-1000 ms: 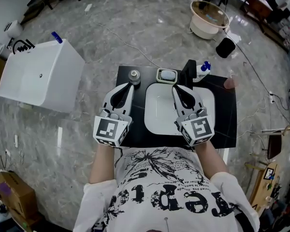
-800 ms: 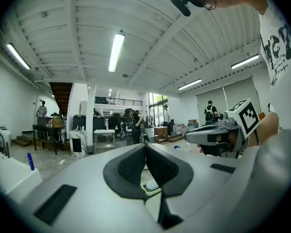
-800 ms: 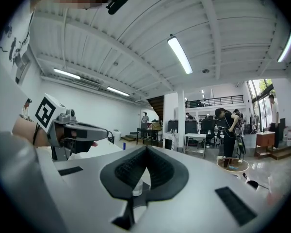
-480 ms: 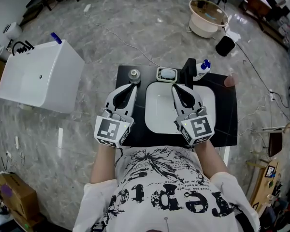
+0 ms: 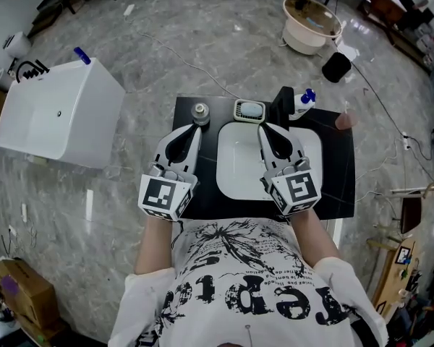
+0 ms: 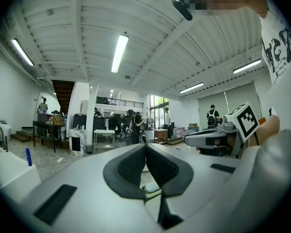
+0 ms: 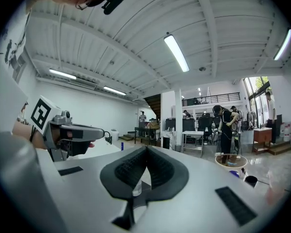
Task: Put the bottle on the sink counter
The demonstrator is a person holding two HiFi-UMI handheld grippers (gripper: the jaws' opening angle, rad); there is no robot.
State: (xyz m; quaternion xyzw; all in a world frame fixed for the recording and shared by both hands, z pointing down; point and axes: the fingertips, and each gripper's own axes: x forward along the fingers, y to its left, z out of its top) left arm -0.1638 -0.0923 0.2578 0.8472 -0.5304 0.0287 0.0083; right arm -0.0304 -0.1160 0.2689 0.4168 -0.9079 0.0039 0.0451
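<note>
A small clear bottle with a grey cap [image 5: 200, 113] stands at the back left of the black sink counter [image 5: 338, 183]. A white bottle with a blue cap [image 5: 304, 103] stands at the back right, beside the black faucet [image 5: 283, 104]. My left gripper [image 5: 193, 129] is shut and empty, with its tip just in front of the grey-capped bottle. My right gripper [image 5: 263, 130] is also shut and empty, held over the white basin [image 5: 235, 183]. In the left gripper view the jaws [image 6: 146, 147] meet; in the right gripper view [image 7: 146, 150] they meet too.
A green soap dish [image 5: 249, 111] sits behind the basin. A pinkish object [image 5: 343, 121] lies at the counter's back right corner. On the floor, a white cabinet [image 5: 58, 114] stands to the left; a round tub [image 5: 313, 26] and a black cup [image 5: 337, 69] are beyond the counter.
</note>
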